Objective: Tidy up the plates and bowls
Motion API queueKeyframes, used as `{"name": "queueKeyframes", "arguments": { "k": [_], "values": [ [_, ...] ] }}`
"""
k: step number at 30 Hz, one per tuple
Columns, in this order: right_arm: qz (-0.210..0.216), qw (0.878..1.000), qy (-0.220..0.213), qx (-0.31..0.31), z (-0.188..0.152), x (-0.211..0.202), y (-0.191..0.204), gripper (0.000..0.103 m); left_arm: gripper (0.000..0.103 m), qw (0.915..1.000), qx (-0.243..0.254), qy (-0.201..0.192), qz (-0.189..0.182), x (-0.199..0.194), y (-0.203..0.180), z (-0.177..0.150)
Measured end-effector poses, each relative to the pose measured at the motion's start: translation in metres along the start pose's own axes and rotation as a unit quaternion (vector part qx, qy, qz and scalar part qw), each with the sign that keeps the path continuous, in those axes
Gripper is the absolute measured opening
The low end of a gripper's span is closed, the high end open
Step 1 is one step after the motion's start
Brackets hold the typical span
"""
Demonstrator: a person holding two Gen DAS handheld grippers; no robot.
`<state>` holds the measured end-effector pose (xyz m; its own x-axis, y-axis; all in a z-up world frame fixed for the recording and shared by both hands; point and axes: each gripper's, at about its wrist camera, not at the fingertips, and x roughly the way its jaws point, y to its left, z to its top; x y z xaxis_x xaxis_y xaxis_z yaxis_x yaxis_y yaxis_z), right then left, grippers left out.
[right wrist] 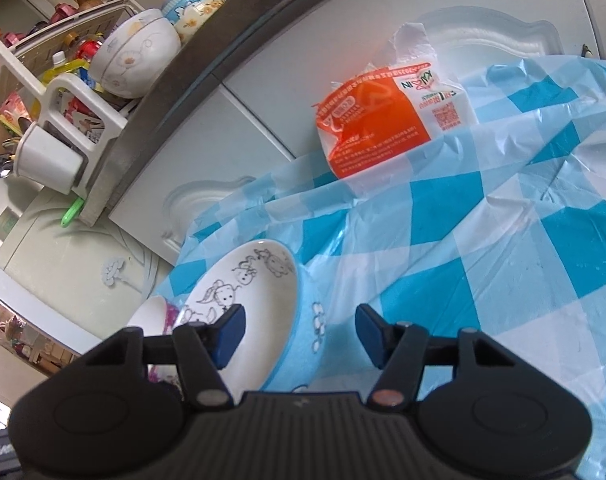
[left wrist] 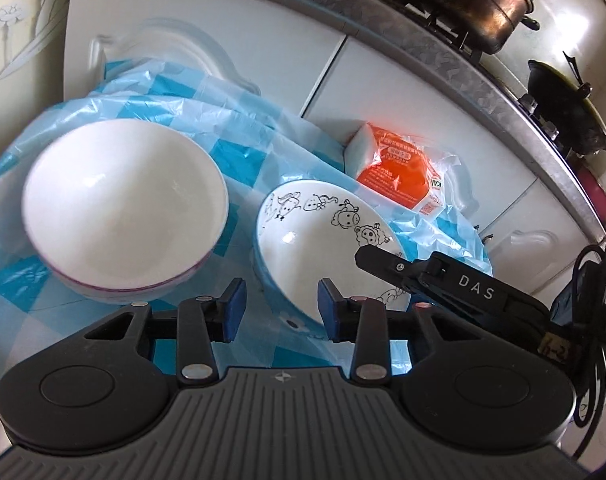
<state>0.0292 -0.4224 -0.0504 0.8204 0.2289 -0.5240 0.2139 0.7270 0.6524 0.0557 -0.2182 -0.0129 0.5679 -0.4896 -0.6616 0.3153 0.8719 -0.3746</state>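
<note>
On a surface covered with a crinkled blue-and-white checked plastic sheet (right wrist: pixel 503 240) stand two bowls side by side, just apart. The plain white ceramic bowl with a thin purple line around its outside (left wrist: pixel 123 212) is upright on the left of the left wrist view. Beside it, to the right, is the light-blue ceramic bowl with a white inside and black cartoon animals drawn around the rim (left wrist: pixel 323 252). The left tool (left wrist: pixel 281 310) hangs low between the two bowls, jaws partly open; its blue pads (left wrist: pixel 235 308) hold nothing, though the right-hand pad sits right at the near rim of the cartoon bowl, and whether it touches is unclear. The right tool (right wrist: pixel 301 336) has its jaws partly open astride the cartoon bowl's near wall, one pad over the white inside and the other outside the blue wall, neither visibly pressing on it. Behind the bowls, against the white cabinet doors (left wrist: pixel 383 80), an orange-and-white plastic packet (right wrist: pixel 387 128) lies on the sheet. No earlier view is available.
</note>
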Motion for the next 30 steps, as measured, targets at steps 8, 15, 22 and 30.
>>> {"name": "queueKeyframes", "arguments": {
  "k": [8,15,22,30],
  "values": [
    [0.006,1.000,0.012,0.008,0.000,0.006,-0.009,0.053,0.046,0.9994,0.008,-0.010,0.031,0.013,-0.011,0.004],
    [0.027,0.999,0.025,-0.004,-0.002,0.007,-0.004,0.030,0.038,0.9978,0.038,-0.022,0.049,0.012,-0.014,-0.003],
    [0.031,0.999,0.023,0.008,-0.003,-0.005,-0.008,0.030,0.036,0.9987,0.038,-0.019,0.029,0.004,-0.013,-0.010],
    [0.029,0.999,0.017,0.011,-0.008,-0.031,-0.004,0.030,0.036,0.9994,0.017,-0.028,-0.011,-0.027,-0.011,-0.018]
  ]
}}
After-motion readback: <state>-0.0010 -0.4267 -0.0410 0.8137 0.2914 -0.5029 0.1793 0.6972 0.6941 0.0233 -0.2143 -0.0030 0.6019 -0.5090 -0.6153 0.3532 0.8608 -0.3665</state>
